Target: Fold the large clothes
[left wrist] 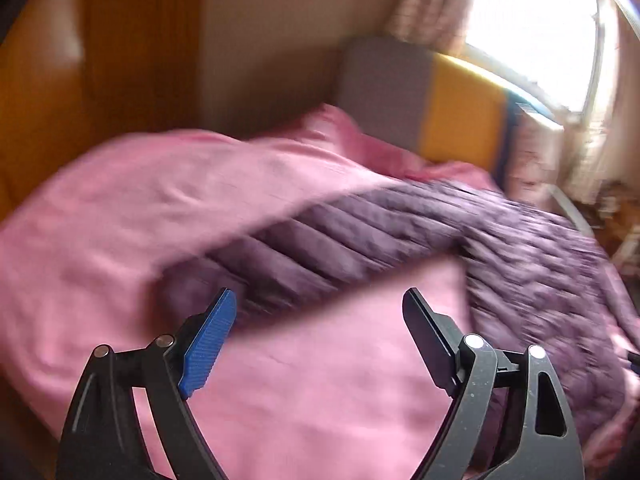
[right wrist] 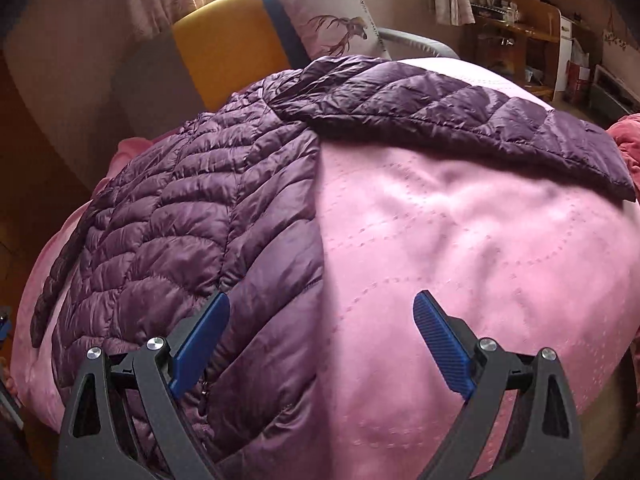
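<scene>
A purple quilted puffer jacket (right wrist: 192, 216) lies spread flat on a pink bedcover (right wrist: 460, 240). Its one sleeve (right wrist: 460, 112) stretches out to the right across the cover. My right gripper (right wrist: 322, 312) is open and empty, just above the jacket's right side edge near its hem. In the left wrist view, which is blurred, the other sleeve (left wrist: 340, 248) runs across the pink cover (left wrist: 120, 220) toward the jacket body (left wrist: 540, 272) at the right. My left gripper (left wrist: 320, 308) is open and empty, hovering just short of that sleeve.
A yellow and grey headboard (right wrist: 228, 52) and a white pillow with a deer print (right wrist: 332, 28) stand behind the bed. A bright window with curtains (left wrist: 528, 32) is beyond. Wooden shelves with clutter (right wrist: 520, 36) stand at the far right. A wooden wardrobe (left wrist: 100, 60) stands at the left.
</scene>
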Tool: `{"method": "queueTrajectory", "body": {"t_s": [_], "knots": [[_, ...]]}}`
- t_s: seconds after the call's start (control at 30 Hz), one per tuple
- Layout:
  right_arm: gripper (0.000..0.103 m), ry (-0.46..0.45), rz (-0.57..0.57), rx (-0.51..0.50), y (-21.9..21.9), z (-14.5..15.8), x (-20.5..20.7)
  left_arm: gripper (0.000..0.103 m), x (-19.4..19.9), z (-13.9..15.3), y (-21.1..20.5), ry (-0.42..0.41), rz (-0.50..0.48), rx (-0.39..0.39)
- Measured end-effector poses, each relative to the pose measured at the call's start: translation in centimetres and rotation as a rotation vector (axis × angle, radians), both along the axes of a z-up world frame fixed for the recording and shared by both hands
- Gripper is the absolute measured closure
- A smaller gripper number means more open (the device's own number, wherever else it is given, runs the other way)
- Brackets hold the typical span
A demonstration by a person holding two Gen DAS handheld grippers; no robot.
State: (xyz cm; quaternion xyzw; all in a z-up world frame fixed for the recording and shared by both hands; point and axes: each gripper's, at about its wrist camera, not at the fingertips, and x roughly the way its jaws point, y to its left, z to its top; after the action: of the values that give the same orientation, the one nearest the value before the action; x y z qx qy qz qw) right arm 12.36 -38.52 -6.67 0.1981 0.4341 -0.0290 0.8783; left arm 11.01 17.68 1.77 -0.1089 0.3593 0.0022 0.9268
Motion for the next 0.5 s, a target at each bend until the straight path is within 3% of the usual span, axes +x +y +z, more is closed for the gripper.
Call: {"method": "queueTrajectory", "body": {"t_s": [0.1,0.23,0.27,0.3,0.4,0.43,0.5], "knots": [[0.01,0.028,0.022,0.054,0.1,-0.9,0.0,0.019,-0.1,-3.4,-4.5,0.074,-0.173,-0.171],[0.011,0.048,0.049,0.095,0.5,-2.0,0.1,0.022,1.3,-7.2,-9.6,0.185,-0.303,-0.37],[0.015,0.049,0.058,0.091,0.8,-2.2,0.1,0.035,1.8,-8.0,-10.8,0.21,-0.323,-0.379],[0.02,0.051,0.069,0.085,1.1,-2.3,0.2,0.058,2.0,-8.6,-11.9,0.239,-0.339,-0.369],[0.055,0.05,0.121,0.07,2.5,-2.2,0.5,0.089,2.8,-9.3,-13.8,0.258,-0.367,-0.314],[0.071,0.05,0.143,0.07,3.0,-2.1,0.6,0.092,2.6,-9.1,-13.9,0.252,-0.371,-0.302],[0.087,0.038,0.175,0.052,4.2,-1.6,1.1,0.098,1.8,-8.2,-13.6,0.22,-0.366,-0.259]]}}
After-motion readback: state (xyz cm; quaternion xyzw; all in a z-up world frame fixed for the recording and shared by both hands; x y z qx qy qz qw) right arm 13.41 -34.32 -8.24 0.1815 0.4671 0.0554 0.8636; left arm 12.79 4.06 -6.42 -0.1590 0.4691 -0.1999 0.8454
